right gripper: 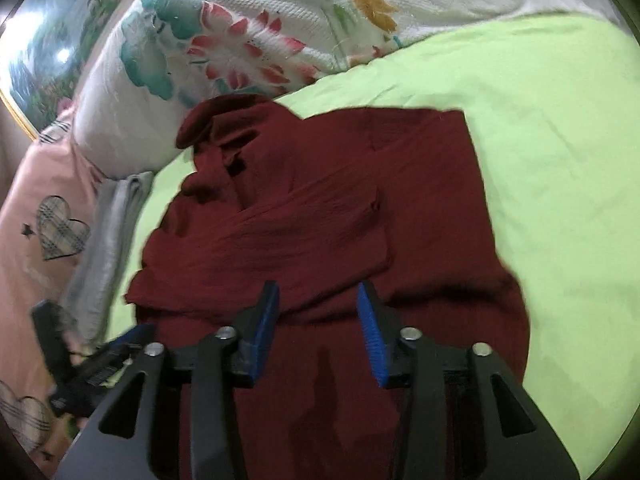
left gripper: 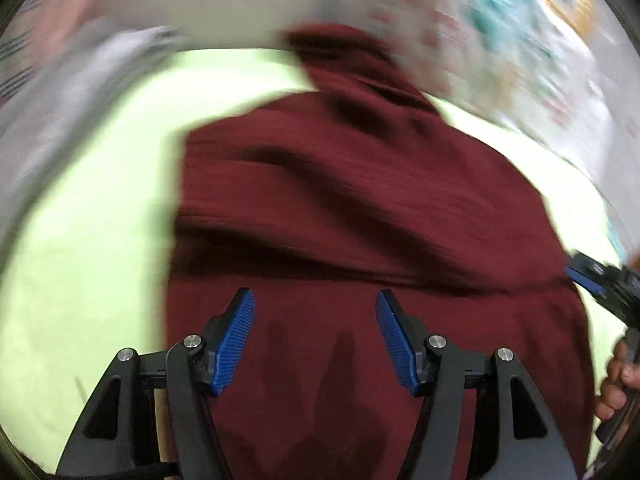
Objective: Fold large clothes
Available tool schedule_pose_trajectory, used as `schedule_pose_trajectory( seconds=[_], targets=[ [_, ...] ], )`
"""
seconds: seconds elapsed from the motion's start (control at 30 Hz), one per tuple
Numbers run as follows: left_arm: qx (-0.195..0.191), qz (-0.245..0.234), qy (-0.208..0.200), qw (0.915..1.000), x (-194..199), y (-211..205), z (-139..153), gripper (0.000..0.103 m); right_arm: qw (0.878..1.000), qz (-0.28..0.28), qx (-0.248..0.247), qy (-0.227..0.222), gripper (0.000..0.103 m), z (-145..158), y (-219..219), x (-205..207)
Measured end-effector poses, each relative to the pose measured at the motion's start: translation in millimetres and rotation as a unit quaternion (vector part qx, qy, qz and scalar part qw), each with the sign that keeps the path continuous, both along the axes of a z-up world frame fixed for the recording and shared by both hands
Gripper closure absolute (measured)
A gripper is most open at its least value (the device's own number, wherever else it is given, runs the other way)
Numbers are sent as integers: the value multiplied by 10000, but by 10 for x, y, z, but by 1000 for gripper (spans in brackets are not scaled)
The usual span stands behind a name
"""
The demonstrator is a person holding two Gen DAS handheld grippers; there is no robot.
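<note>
A dark red garment (left gripper: 340,200) lies rumpled and partly folded on a light green sheet (left gripper: 100,220). It also shows in the right wrist view (right gripper: 340,200), with a bunched part at its far left. My left gripper (left gripper: 316,300) is open and empty just above the garment's near part. My right gripper (right gripper: 318,300) is open and empty above the garment's near edge. The right gripper shows at the right edge of the left wrist view (left gripper: 600,280), held by a hand. The left gripper shows blurred at the lower left of the right wrist view (right gripper: 100,360).
A white floral quilt (right gripper: 240,40) lies bunched behind the garment. A grey cloth (right gripper: 108,232) lies to the left on the green sheet (right gripper: 560,160). A pink sheet with heart prints (right gripper: 40,200) is at far left. The left wrist view is motion-blurred.
</note>
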State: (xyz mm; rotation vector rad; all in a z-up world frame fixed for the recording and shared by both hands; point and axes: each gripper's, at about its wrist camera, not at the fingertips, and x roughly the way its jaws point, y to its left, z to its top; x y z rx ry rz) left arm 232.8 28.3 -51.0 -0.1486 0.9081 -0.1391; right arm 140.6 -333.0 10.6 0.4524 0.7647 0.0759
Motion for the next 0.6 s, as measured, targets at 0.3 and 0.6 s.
schedule_pose_trajectory(
  seconds=[0.3, 0.6],
  targets=[
    [-251, 670, 215, 9972, 304, 687, -205, 41, 9986, -141, -246, 436, 51, -233, -130, 719],
    [200, 411, -2, 9990, 481, 453, -125, 95, 9992, 21, 231, -329, 97, 194, -107, 501]
  ],
)
